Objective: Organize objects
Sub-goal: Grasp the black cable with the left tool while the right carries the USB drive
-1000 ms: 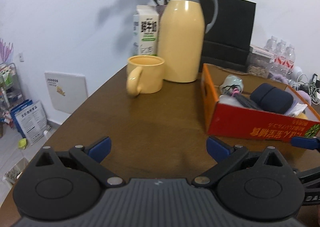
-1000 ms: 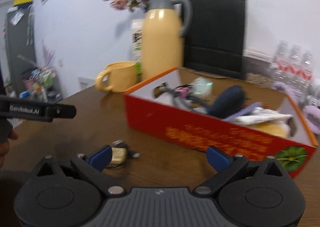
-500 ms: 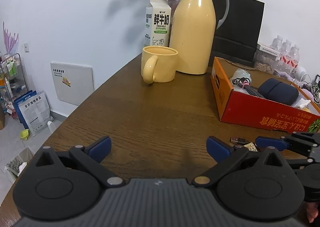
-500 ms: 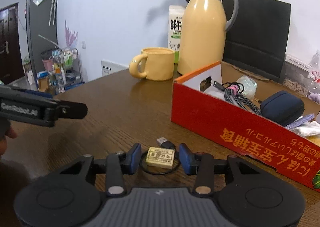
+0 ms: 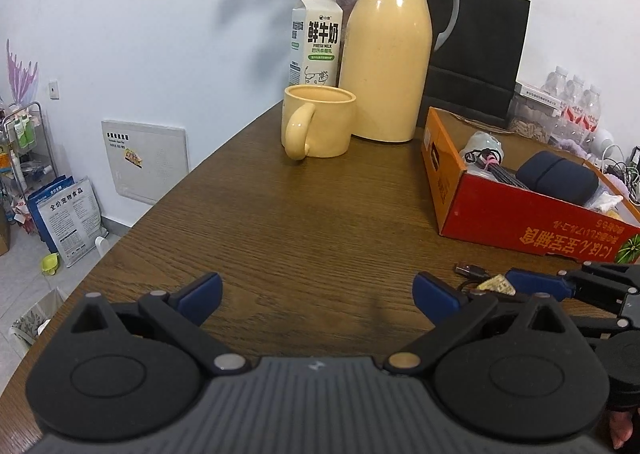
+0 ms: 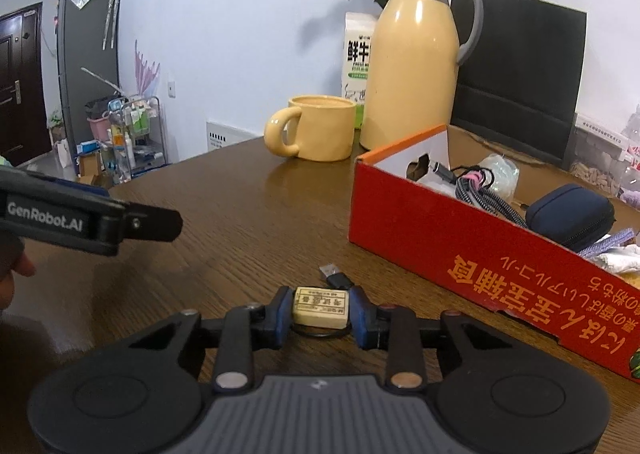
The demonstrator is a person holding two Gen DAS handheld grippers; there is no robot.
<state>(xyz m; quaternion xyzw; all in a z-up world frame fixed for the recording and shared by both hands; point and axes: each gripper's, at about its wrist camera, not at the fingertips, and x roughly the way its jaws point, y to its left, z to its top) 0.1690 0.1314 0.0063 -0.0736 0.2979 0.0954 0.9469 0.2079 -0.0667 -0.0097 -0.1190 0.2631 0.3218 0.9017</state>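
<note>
Cable bundle [image 6: 320,308] with a tan paper tag lay on the wooden table [image 6: 240,214], just in front of the red cardboard box [image 6: 480,254]; its USB plug [image 6: 335,275] stuck out toward the box. Right gripper [image 6: 320,312] had just been closing, blue pads pressed on both ends of the tagged bundle. Left gripper [image 5: 318,292] hung wide open over bare table, nothing between its jaws. Box held a dark zip case [image 6: 570,216] and a braided cable [image 6: 486,196]. Yellow mug [image 5: 318,126], yellow thermos jug [image 5: 390,66] and milk carton [image 5: 318,40] stood upright at the far edge.
</note>
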